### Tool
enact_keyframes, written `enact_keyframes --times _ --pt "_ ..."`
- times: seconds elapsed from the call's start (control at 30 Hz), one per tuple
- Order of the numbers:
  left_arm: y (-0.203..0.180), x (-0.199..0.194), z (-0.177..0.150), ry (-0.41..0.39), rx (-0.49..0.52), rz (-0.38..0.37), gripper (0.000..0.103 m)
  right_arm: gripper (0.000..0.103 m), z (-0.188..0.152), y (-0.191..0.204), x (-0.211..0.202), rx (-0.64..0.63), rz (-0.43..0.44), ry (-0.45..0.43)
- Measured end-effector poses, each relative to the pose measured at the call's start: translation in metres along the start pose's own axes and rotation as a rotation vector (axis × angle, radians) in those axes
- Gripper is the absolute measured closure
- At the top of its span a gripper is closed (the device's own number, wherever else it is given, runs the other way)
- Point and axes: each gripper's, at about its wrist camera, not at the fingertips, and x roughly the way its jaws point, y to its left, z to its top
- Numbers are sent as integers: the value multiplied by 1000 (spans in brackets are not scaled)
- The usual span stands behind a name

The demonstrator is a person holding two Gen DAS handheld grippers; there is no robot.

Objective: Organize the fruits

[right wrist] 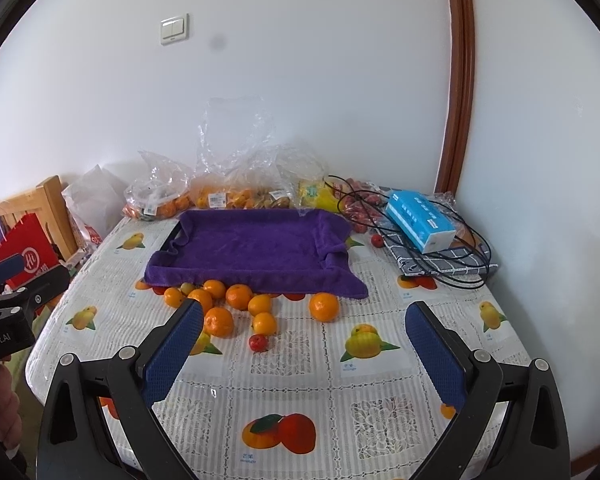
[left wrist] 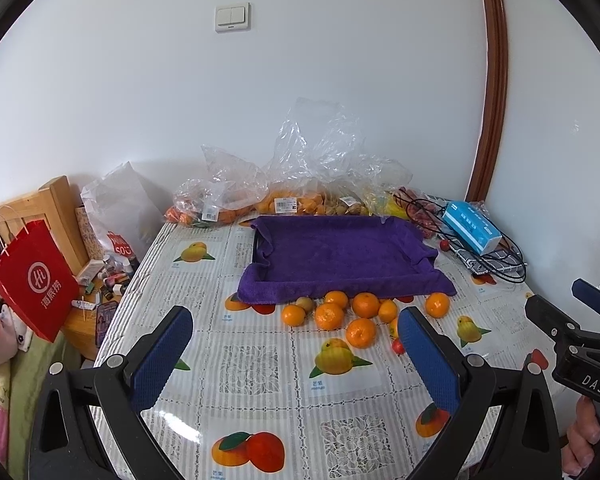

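Note:
Several loose oranges [left wrist: 331,315] [right wrist: 219,321] lie in a cluster on the patterned tablecloth, just in front of a tray lined with a purple towel [left wrist: 340,256] [right wrist: 256,248]. A greenish-brown fruit [left wrist: 305,303] and a small red fruit [right wrist: 258,343] sit among them. One orange [right wrist: 324,306] rests apart to the right. My left gripper [left wrist: 296,354] hangs open above the table's near part, short of the oranges. My right gripper [right wrist: 306,354] is also open with nothing between its fingers. Each gripper shows at the edge of the other's view.
Clear plastic bags of fruit [left wrist: 296,188] [right wrist: 228,188] stand behind the tray against the wall. A blue tissue box [right wrist: 420,218] and black cables [right wrist: 460,264] lie on folded cloth at the back right. A red paper bag [left wrist: 34,276] hangs left of the table.

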Motion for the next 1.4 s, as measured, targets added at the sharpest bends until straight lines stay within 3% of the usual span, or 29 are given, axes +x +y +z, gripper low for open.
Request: enact_keyframes --times 0.3,0.4,0.6,0.83,1.1,1.27,1.4 --pt "3 15 3 20 -9 41 0 0 2 -4 10 12 -52 2" --pt "3 21 3 21 -10 5 0 0 3 -6 14 24 -59 4" --pt "1 33 9 10 -1 0 0 0 3 0 26 -20 -73 -18" --pt "-2 48 17 4 20 -1 0 0 12 -15 39 79 -19 -26" --pt "2 61 28 5 26 36 0 0 21 -18 62 70 -17 4" --pt "8 82 32 19 20 30 0 1 23 -7 75 15 -39 -26" --pt "8 102 30 22 32 67 0 1 24 -2 91 -17 -36 -36"
